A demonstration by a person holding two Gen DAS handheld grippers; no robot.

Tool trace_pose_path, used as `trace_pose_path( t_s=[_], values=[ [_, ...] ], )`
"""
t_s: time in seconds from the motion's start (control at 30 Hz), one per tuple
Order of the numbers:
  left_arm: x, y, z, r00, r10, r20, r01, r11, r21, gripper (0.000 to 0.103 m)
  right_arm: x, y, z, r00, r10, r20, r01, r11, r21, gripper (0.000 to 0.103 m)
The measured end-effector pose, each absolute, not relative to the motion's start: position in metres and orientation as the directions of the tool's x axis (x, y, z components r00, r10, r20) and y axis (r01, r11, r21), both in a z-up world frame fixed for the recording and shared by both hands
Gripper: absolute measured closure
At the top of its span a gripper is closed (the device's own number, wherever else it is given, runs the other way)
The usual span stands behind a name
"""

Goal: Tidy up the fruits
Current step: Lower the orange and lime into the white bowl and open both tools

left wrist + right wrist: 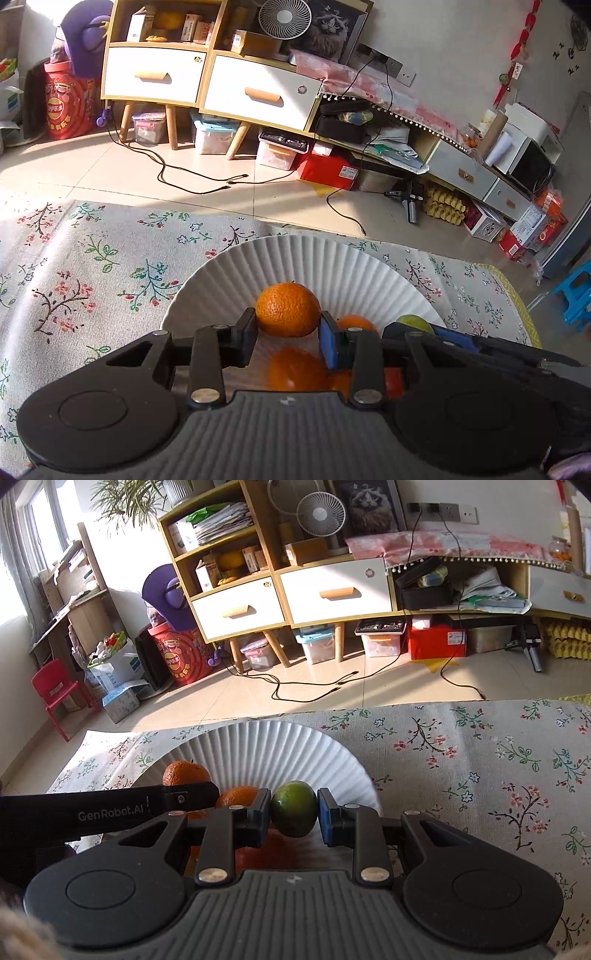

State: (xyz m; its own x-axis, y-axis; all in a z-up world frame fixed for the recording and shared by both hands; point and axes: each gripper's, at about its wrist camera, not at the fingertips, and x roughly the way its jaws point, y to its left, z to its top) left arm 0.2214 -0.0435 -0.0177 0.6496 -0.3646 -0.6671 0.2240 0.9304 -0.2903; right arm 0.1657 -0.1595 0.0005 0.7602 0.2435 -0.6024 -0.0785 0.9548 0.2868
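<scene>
With the left tool (288, 328) clenched on an orange (288, 309) and the right tool (293, 810) clenched on a green fruit (294, 808), both low-centre over the crowded white plate (295, 254), either could roll off other fruit when released.

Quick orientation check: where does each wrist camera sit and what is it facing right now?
Left wrist: on the left gripper, looking down its fingers at a held orange over the white plate.
Right wrist: on the right gripper, fingers clamping a green fruit.
Shared: plate, orange, cabinet, fan.
</scene>
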Motion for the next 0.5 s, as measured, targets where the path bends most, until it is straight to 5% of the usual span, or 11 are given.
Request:
trace_pose_path(
  t_s=[0.3,0.5],
  values=[
    [0.219,-0.042,-0.01,0.676,-0.353,-0.647,0.255,0.936,-0.244,0.067,0.164,-0.161,0.005,0.761,0.247,-0.6,-0.075,0.952,0.297,0.071],
    [0.21,-0.038,0.0,0.696,-0.347,-0.628,0.266,0.938,-0.223,0.052,0.157,-0.16,0.014,0.768,0.237,-0.595,-0.073,0.955,0.287,0.063]
  ],
)
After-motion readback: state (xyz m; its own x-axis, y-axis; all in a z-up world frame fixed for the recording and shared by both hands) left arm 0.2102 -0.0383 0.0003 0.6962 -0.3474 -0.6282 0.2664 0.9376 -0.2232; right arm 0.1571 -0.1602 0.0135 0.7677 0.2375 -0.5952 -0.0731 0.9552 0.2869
